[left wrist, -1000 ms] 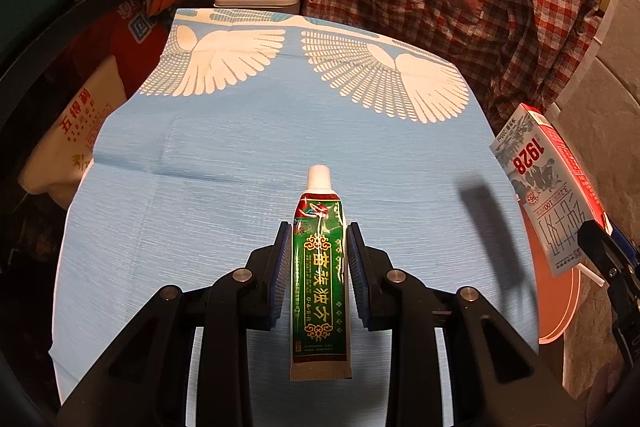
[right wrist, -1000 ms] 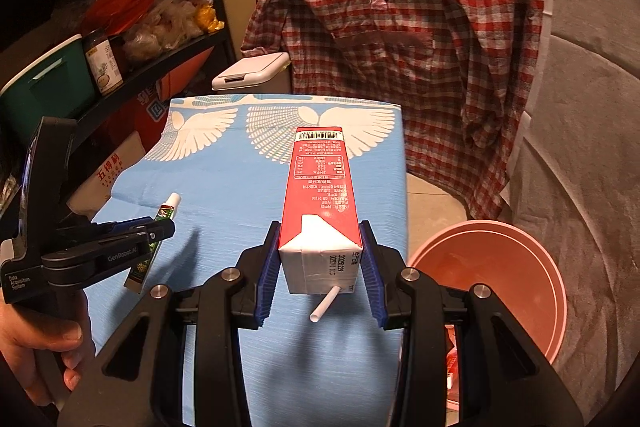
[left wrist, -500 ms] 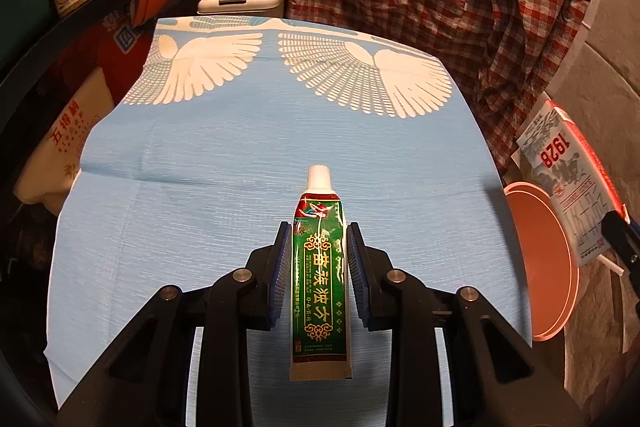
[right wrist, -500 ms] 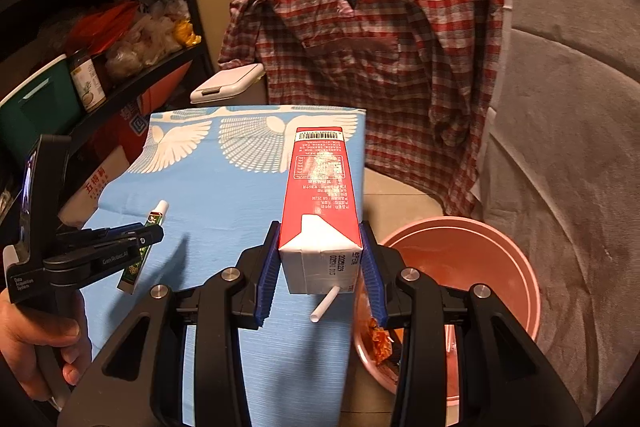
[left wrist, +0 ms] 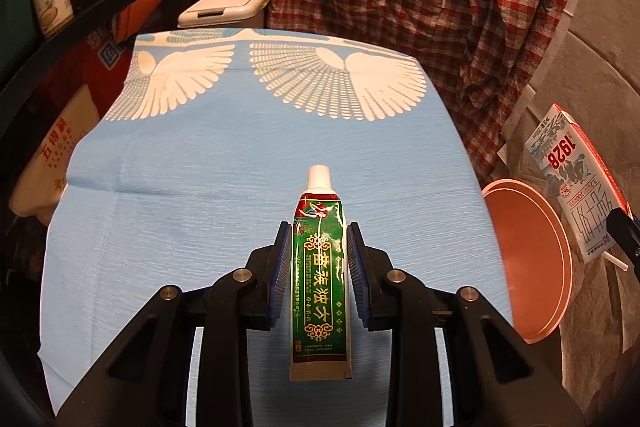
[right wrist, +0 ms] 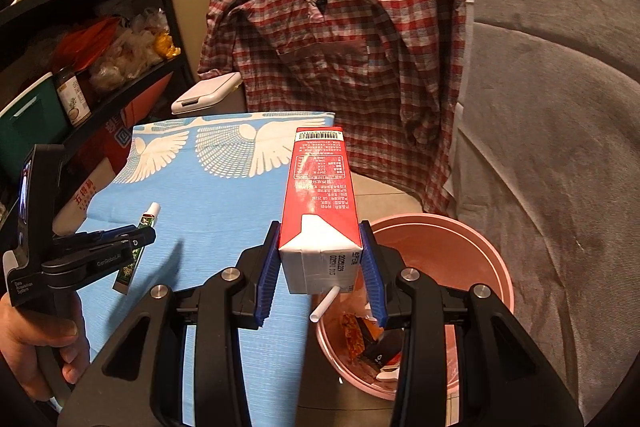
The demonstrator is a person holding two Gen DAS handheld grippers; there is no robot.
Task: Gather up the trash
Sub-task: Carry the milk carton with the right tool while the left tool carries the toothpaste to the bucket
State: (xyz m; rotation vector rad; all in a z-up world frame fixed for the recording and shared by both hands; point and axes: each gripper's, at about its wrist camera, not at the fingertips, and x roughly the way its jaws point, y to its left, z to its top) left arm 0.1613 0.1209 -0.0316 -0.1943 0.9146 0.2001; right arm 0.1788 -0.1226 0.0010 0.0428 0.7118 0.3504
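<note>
My left gripper (left wrist: 319, 259) is shut on a green toothpaste tube (left wrist: 320, 279) with a white cap, held above the blue cloth-covered table (left wrist: 200, 187). My right gripper (right wrist: 320, 267) is shut on a red and white milk carton (right wrist: 320, 211) with a white straw, held over the near rim of a pink bin (right wrist: 460, 247) beside the table's right edge. The bin holds several wrappers. The carton (left wrist: 572, 179) and bin (left wrist: 528, 259) also show at the right of the left wrist view. The left gripper (right wrist: 132, 239) with the tube shows at the left of the right wrist view.
A red plaid shirt (right wrist: 340, 47) hangs behind the table. A white lidded bin (left wrist: 224, 5) stands at the table's far end. Dark shelves (right wrist: 80, 27) with jars and bags run along the left. A grey upholstered surface (right wrist: 560, 147) lies to the right.
My right gripper has carried the carton rightward from over the table to over the pink bin. My left gripper keeps hold of the tube and has shifted slightly toward the bin.
</note>
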